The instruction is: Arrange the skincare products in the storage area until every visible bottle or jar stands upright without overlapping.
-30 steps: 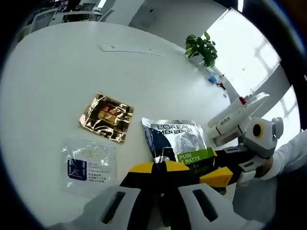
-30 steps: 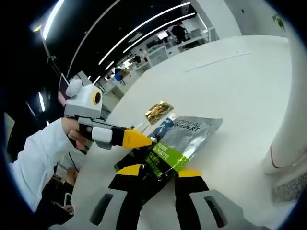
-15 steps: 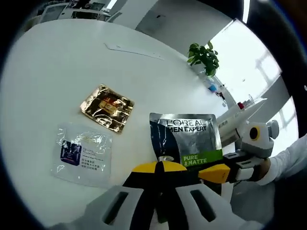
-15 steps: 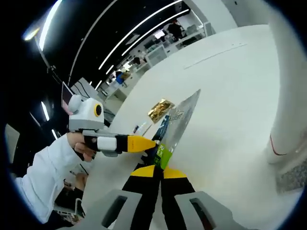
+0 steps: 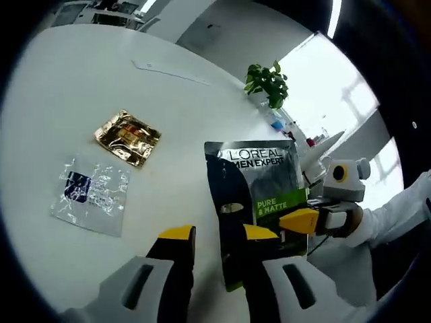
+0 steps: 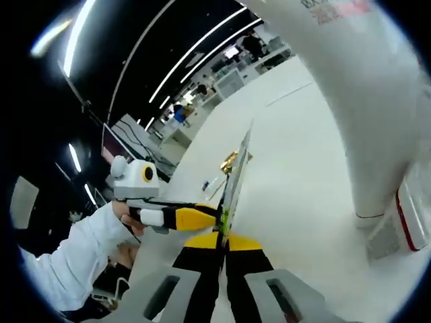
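A silver and black L'Oreal Men Expert sachet [image 5: 259,195] with a green band is held up off the white table [image 5: 81,87]. My right gripper [image 6: 222,241] is shut on its lower edge, and the sachet [image 6: 234,176] shows edge-on there. In the left gripper view the right gripper [image 5: 300,220] comes in from the right and pinches the sachet's side. My left gripper [image 5: 219,233] is open, its right jaw in front of the sachet's lower part. The left gripper [image 6: 201,217] points at the sachet from the left.
A gold foil sachet [image 5: 128,136] and a clear sachet with blue print [image 5: 91,195] lie flat on the table. A big white tube with red print [image 6: 363,101] stands close on the right. A potted plant [image 5: 266,82] sits at the far edge. White sleeves [image 6: 67,269] show.
My right gripper shut on the sachet and raised it upright. My left gripper, shut on it before, has opened and let go.
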A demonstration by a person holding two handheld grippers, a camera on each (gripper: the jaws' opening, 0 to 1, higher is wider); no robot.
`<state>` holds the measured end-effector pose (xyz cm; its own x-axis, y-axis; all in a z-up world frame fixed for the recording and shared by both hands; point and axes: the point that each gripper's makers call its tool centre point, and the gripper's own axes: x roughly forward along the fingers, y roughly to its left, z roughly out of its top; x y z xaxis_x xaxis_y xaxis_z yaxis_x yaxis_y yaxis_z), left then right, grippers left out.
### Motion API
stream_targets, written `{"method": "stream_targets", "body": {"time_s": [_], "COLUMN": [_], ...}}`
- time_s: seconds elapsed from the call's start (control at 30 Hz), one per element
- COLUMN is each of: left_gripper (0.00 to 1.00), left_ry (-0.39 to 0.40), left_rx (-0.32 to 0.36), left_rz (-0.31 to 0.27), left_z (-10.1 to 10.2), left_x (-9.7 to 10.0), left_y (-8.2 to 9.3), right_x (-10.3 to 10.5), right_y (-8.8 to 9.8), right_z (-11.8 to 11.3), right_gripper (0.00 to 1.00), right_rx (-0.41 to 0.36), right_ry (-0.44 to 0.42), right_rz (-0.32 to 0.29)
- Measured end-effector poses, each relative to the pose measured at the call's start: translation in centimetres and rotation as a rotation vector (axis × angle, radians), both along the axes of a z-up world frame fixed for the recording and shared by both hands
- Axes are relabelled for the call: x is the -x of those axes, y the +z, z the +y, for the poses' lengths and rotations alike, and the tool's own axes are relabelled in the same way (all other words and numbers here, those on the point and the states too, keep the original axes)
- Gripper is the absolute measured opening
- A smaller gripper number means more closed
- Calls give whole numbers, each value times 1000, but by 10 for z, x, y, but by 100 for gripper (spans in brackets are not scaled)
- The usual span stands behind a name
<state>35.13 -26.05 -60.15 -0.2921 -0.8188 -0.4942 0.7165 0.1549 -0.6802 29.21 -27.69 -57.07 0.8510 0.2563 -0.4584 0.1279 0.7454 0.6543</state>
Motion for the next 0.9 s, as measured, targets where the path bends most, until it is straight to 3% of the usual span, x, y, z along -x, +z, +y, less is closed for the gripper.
{"method": "stream_targets", "body": {"time_s": [0.1, 0.37, 0.5, 0.73, 0.83, 0.9], "left_gripper": [22, 22, 22, 27, 23, 19], "left_ry": [-10, -17, -63, -51, -45, -41], "left_rx": [77, 213, 303, 403, 383, 394], "left_rz": [94, 212, 281, 316, 252, 261], "left_z": [-3, -9, -12, -17, -18, -18], "left_x": [16, 34, 54, 66, 67, 68], "left_y": [14, 42, 65, 91, 88, 91], "right_x": [6, 27, 34, 42, 42, 43], "right_y": [7, 32, 43, 59, 64, 67], "right_z": [2, 2, -1, 4, 7, 9], "right_gripper": [0, 0, 0, 0, 0, 0], "right_rx": [-36, -127, -105, -142, -164, -175], "right_ry": [19, 58, 96, 144, 152, 160], "right_rz": [-15, -64, -99, -155, -168, -174]}}
